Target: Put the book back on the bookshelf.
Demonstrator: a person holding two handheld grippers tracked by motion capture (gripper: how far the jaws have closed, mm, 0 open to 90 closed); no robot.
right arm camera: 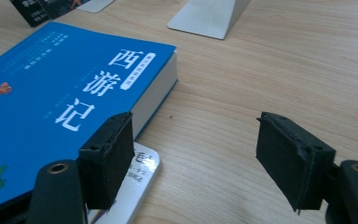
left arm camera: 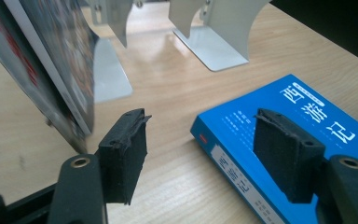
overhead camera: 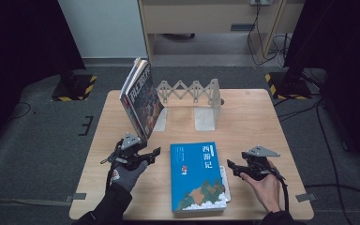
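A blue book (overhead camera: pixel 198 176) with white Chinese title lies flat on the wooden table (overhead camera: pixel 258 122), near its front edge. It rests on a thin white book (overhead camera: pixel 226 183) that pokes out at its right side. My left gripper (overhead camera: pixel 155 152) hovers just left of the blue book (left arm camera: pixel 233 126), open and empty (left arm camera: pixel 205 140), below several leaning magazines (overhead camera: pixel 140 96). My right gripper (overhead camera: pixel 229 165) stands just right of the blue book (right arm camera: pixel 51 93), open with only bare table between its pads (right arm camera: pixel 196 158); the white book (right arm camera: pixel 137 182) lies by its left jaw.
A white metal expanding bookend rack (overhead camera: pixel 192 101) stands at the table's back middle, with the magazines (left arm camera: pixel 51 60) tilted against its left end. Its flat feet (left arm camera: pixel 214 42) (right arm camera: pixel 209 16) lie beyond the blue book. Black stands and cables sit on the floor around the table.
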